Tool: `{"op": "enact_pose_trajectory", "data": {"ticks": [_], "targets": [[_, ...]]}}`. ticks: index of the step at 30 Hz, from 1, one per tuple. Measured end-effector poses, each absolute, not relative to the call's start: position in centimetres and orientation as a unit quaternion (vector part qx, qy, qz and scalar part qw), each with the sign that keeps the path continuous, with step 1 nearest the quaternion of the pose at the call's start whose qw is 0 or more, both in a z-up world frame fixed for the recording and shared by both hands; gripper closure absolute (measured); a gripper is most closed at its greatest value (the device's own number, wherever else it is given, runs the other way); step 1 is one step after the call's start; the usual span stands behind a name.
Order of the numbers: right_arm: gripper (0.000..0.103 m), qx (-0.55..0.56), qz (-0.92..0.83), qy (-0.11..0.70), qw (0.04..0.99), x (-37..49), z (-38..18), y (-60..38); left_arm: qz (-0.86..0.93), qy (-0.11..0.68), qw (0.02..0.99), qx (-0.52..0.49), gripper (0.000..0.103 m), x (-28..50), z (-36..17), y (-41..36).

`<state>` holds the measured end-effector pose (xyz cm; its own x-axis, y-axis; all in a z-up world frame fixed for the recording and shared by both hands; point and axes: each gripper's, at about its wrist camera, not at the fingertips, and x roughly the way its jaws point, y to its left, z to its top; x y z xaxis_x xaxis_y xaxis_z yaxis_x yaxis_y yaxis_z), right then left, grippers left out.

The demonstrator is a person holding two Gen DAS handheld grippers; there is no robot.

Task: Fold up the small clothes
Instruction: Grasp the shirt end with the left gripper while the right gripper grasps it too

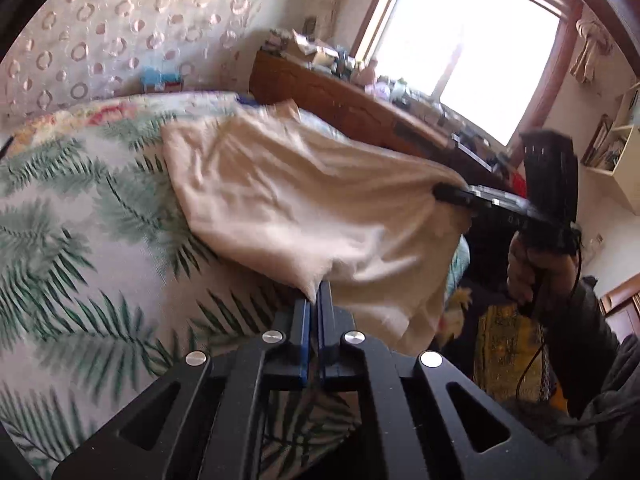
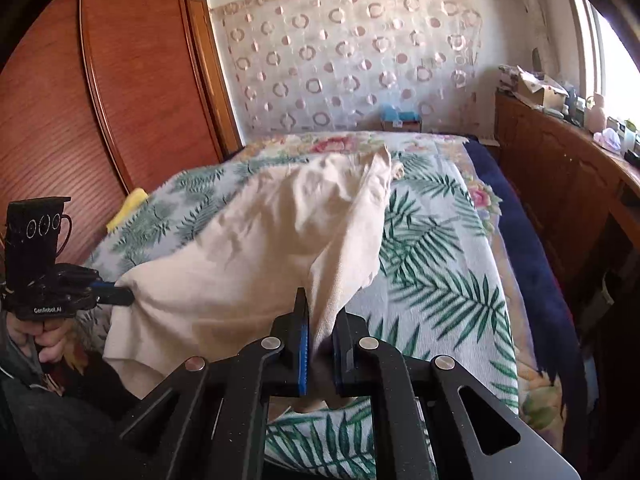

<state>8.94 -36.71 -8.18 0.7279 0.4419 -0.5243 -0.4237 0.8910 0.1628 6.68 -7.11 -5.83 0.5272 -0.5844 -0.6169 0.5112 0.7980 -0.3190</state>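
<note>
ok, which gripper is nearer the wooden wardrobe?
Left. The left gripper holds the cream garment on the wardrobe side; the right gripper grips it nearer mid-bed.

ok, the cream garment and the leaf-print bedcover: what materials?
Cream garment: looks like thin matte woven cotton, judging by its soft wrinkles and limp drape. Leaf-print bedcover: appears thicker and towelling-like, with a visibly nubby matte surface; fibre unclear.
</note>
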Motion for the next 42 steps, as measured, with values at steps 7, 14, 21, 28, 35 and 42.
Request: {"op": "enact_pose_trajectory", "data": {"ticks": [7, 14, 21, 28, 35, 42], "targets": [[0.095, 0.032, 0.233, 0.235, 0.943, 11.4, -4.4, -36.3, -0.284, 0.319, 0.903, -0.054, 0.1, 12.1, -1.3, -5.4], [0.095, 0.031, 0.211, 0.235, 0.948, 19.0, -2.7, -34.3, -0.245, 0.322, 0.912, -0.064, 0.1, 19.1, -1.0, -3.9], [0.095, 0.008, 0.204, 0.259, 0.944, 24.4, -3.5, -30.6, -0.225, 0.347, 0.908, -0.07, 0.1, 24.5, -2.4, -3.6], [0.095, 0.012, 0.209, 0.283, 0.936, 27.9, -3.6, -30.4, -0.222, 0.372, 0.899, -0.06, 0.1, 27.9, -4.4, -3.9], [0.077, 0.009, 0.208, 0.293, 0.933, 28.8, -3.0, -29.8, -0.22, 0.394, 0.89, -0.063, 0.099, 29.4, -5.4, -4.1], [0.054, -0.005, 0.196, 0.264, 0.944, 27.0, -1.0, -31.0, -0.228, 0.385, 0.892, -0.059, 0.059, 29.0, -4.3, -3.5]]}}
